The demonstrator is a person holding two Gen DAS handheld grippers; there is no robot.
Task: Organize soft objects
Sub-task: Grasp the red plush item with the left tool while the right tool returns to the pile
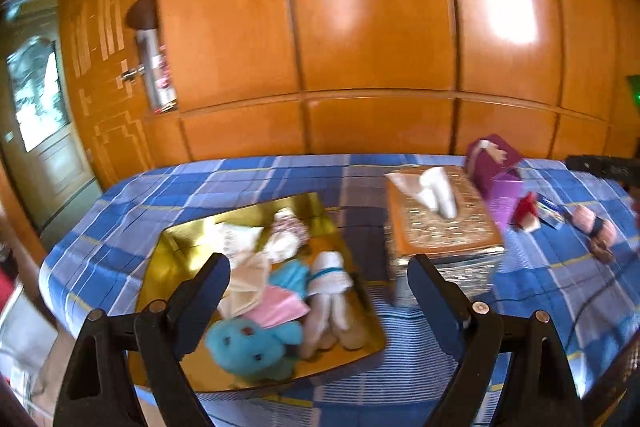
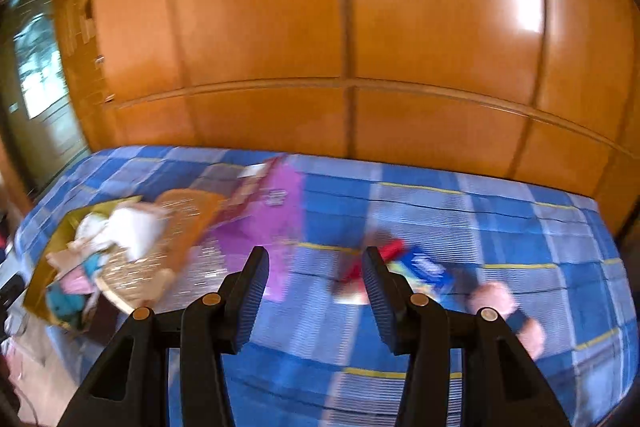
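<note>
A golden tray [image 1: 188, 247] lies on the blue plaid bed and holds several soft things: a teal plush [image 1: 252, 347], a white plush [image 1: 330, 279], pink cloth [image 1: 280, 307] and cream cloth [image 1: 248, 283]. My left gripper [image 1: 320, 291] hovers over the tray's near side, open wide, with nothing between its fingers. A pink soft toy with a dark band [image 1: 596, 229] [image 2: 508, 311] lies far right on the bed. My right gripper [image 2: 314, 287] stands open above bare sheet, just left of the toy, and holds nothing. The right wrist view is blurred.
A woven tissue box [image 1: 440, 227] [image 2: 180, 223] sits right of the tray, with a purple box [image 1: 496, 167] [image 2: 276, 211] behind it. A red item [image 2: 386, 253] and a blue packet [image 2: 426, 269] lie by the right finger. Wooden wardrobe doors [image 1: 360, 27] back the bed.
</note>
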